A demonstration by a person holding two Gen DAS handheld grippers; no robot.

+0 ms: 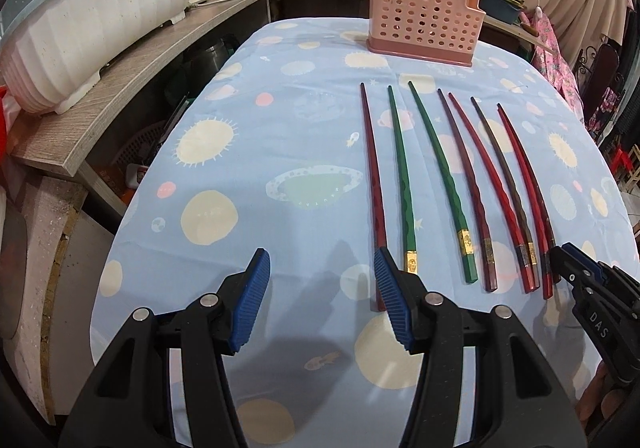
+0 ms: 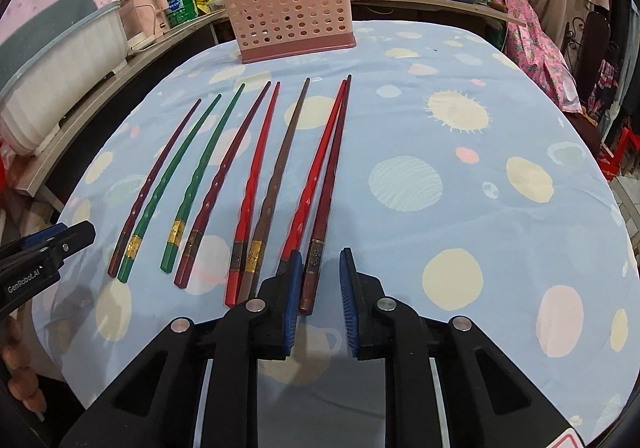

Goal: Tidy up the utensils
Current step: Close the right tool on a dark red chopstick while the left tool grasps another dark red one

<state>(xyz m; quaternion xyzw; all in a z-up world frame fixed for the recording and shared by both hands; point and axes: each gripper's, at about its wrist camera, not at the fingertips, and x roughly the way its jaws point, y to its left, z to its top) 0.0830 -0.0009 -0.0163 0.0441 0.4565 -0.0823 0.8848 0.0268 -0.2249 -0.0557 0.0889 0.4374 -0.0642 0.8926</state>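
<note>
Chopsticks, eight long lacquered ones in maroon, green, red and brown, lie side by side on the light-blue planet-print tablecloth (image 1: pixel 280 120), tips toward the pink perforated plastic utensil holder (image 1: pixel 424 28) standing upright at the far end, well apart from them. Left wrist view: left gripper (image 1: pixel 320 284) hovers with blue pads spread wide, nothing between them; its right pad overlaps the butt of the leftmost maroon chopstick (image 1: pixel 370 176) in the picture, contact cannot be told. Right gripper's tip shows at the right edge near the outer sticks. Right wrist view: right gripper (image 2: pixel 318 280) with pads apart, partly closed in, straddling the thick end of the rightmost dark maroon chopstick (image 2: pixel 328 184); left pad sits between it and the neighbouring red chopstick (image 2: pixel 316 172), which touches it further up. Not yet pinched, I judge. To do it well: keep the left pad from catching the red one, close squarely on the banded butt, lift level so the tip doesn't drag neighbours, then tip-down into the holder.
</note>
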